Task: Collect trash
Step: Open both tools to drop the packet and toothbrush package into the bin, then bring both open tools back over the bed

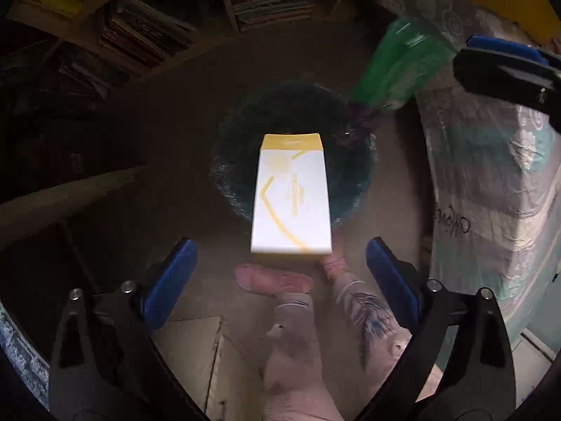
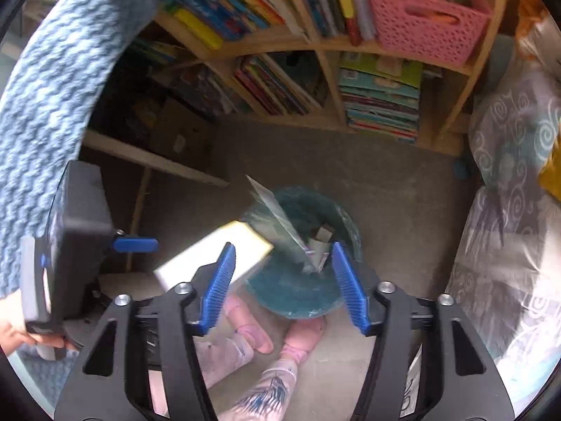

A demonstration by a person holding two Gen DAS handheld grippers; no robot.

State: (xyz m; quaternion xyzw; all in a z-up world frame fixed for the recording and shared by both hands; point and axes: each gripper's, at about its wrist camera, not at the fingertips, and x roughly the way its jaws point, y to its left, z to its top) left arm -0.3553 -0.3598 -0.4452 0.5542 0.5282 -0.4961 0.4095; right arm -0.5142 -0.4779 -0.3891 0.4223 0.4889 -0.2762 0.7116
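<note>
A white and yellow box [image 1: 291,196] hangs in the air over a round bin lined with a dark teal bag [image 1: 231,161]. My left gripper [image 1: 280,273] is open and empty just behind the box. The box [image 2: 210,256] and the bin [image 2: 298,294] also show in the right wrist view. My right gripper [image 2: 282,287] is open above the bin. A blurred silvery wrapper [image 2: 277,217] is falling between its fingers into the bin. In the left wrist view a blurred green wrapper [image 1: 399,66] sits over the bin's far right rim.
A wooden bookshelf [image 2: 315,49] full of books and a pink basket [image 2: 424,17] stand behind the bin. A patterned bedcover [image 1: 491,175] hangs at the right. A person's bare feet [image 1: 298,301] stand on the carpet below the grippers. A cardboard piece [image 1: 196,351] lies nearby.
</note>
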